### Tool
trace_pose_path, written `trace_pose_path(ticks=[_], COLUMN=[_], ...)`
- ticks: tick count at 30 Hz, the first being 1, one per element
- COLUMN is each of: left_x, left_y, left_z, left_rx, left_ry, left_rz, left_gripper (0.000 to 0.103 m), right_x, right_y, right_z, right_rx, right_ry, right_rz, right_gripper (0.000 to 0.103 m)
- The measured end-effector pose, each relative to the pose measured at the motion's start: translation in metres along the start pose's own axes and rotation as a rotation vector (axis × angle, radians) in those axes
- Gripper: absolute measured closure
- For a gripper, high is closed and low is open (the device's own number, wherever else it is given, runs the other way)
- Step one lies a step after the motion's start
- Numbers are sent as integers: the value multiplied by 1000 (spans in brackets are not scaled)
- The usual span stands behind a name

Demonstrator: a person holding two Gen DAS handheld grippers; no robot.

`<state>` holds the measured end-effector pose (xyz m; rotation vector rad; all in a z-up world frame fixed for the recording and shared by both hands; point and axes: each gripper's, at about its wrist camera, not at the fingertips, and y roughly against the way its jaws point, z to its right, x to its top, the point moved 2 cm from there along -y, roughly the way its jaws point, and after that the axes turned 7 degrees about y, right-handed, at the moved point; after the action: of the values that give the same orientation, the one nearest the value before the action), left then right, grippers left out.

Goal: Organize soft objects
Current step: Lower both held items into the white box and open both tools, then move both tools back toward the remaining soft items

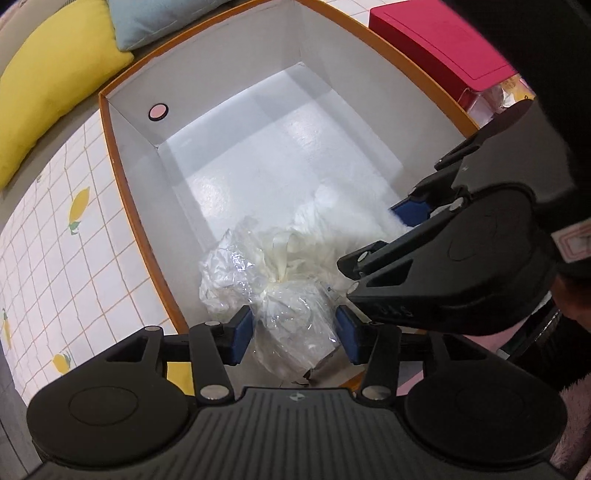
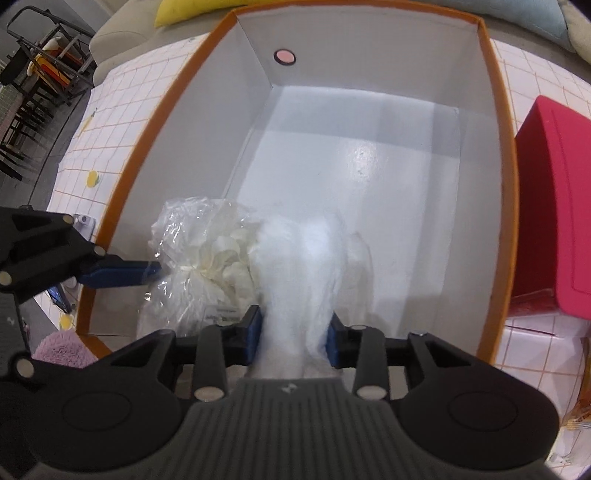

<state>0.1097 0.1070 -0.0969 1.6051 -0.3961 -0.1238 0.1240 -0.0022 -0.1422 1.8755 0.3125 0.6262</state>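
A large orange box with white inside (image 1: pixel 122 192) (image 2: pixel 504 155) lies open. My left gripper (image 1: pixel 295 332) is shut on a clear plastic bag with a cream ribbon knot (image 1: pixel 291 306), held over the box's near end; the bag also shows in the right wrist view (image 2: pixel 192 258). My right gripper (image 2: pixel 293 336) is shut on a fluffy white wad of stuffing (image 2: pixel 306 266), held inside the box next to the bag. The right gripper appears in the left wrist view (image 1: pixel 406 218), the left gripper's fingers (image 2: pixel 118 275) in the right wrist view.
A red-lidded container (image 1: pixel 439 40) (image 2: pixel 554 206) stands right of the box. Yellow (image 1: pixel 51 77) and light blue (image 1: pixel 155 18) cushions lie beyond it. A pink fluffy cloth (image 2: pixel 62 349) lies at the box's near left corner. The table has a lemon-print grid cloth (image 1: pixel 55 236).
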Motion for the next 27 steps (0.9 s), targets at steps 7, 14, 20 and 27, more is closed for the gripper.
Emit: trace_pose_path(ticks=[7,14,20,27], left_x=[0,-2,3,8], left_y=[4,22,52,105], left_z=[-10,-10,-8,32], left_rx=[-32,-50,-90,-165], left_ry=[22,24,89,120], left_rz=[7,38,148,391], left_gripper=[33,25,27,27], right_x=[-1,-4,-18,-55], right_y=[8,42,84,148], right_z=[-1,3,16,49], right_rx=[5,20,35,12], right_ry=[14,34,24,-51], right_rz=[14,87,188,386], right_gripper=[55,51,50,39])
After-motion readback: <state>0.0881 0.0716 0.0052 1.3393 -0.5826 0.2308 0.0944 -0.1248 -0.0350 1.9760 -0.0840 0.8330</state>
